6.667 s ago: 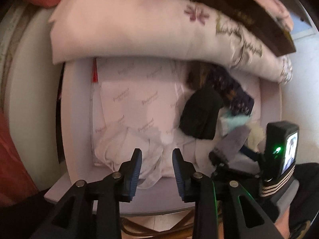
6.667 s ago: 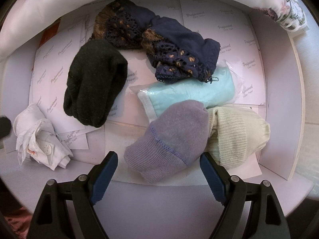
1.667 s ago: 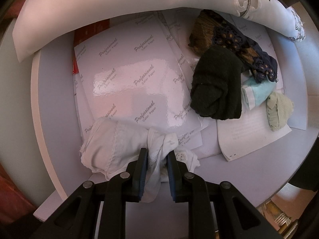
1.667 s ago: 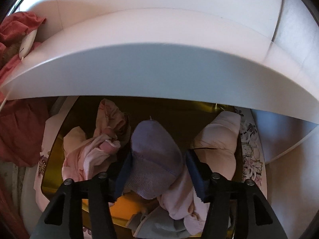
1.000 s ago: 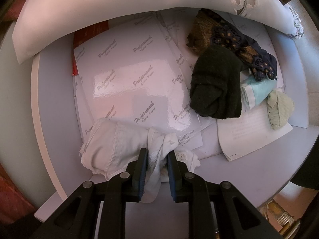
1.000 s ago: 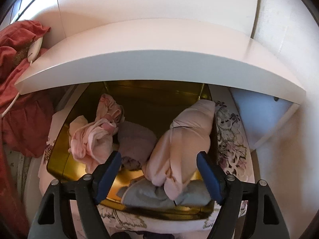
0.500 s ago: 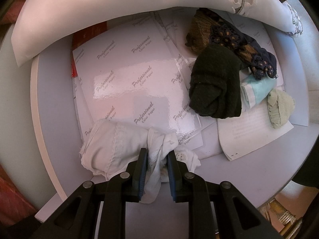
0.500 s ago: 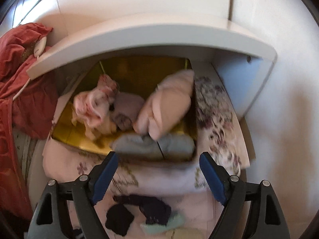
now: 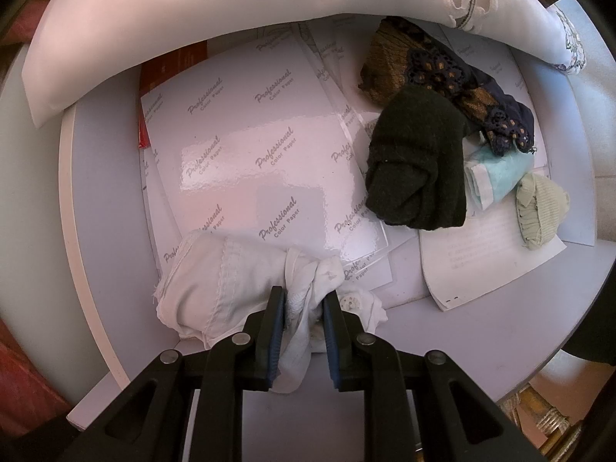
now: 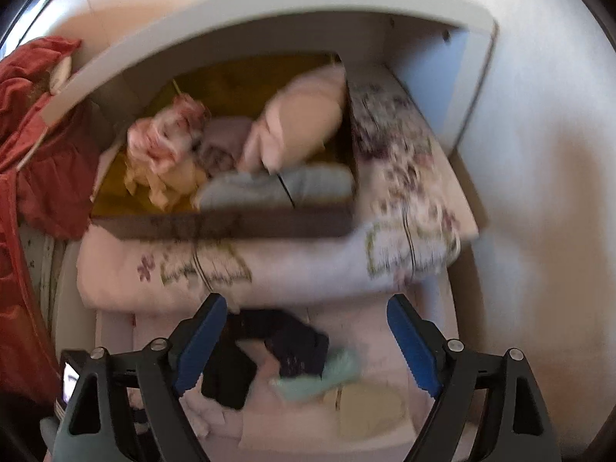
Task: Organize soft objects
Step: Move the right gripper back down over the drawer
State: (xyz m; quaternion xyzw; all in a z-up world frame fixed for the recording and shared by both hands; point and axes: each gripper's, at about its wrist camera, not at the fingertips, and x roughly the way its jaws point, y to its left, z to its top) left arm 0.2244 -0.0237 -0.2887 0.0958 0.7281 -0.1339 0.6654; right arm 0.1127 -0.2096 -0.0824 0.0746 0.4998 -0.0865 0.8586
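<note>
Left claw: we see the left claw (image 9: 304,308) clenched on the white cloth bundle (image 9: 231,281), pinning it at the near edge of the table (image 9: 481,338).
White bundle: it lies on glossy paper sheets (image 9: 246,146).
Right claw: our right claw (image 10: 306,340) hangs released, jaws wide, nothing between them; the view is blurred.
Other soft things: we spot the black sock (image 9: 415,165), navy lace piece (image 9: 473,92), mint item (image 9: 496,177) and pale green sock (image 9: 541,208) clustered at the table's right.
Box: the gold-lined box (image 10: 231,227) up on the floral pillow (image 10: 404,161) holds pink and grey garments.
</note>
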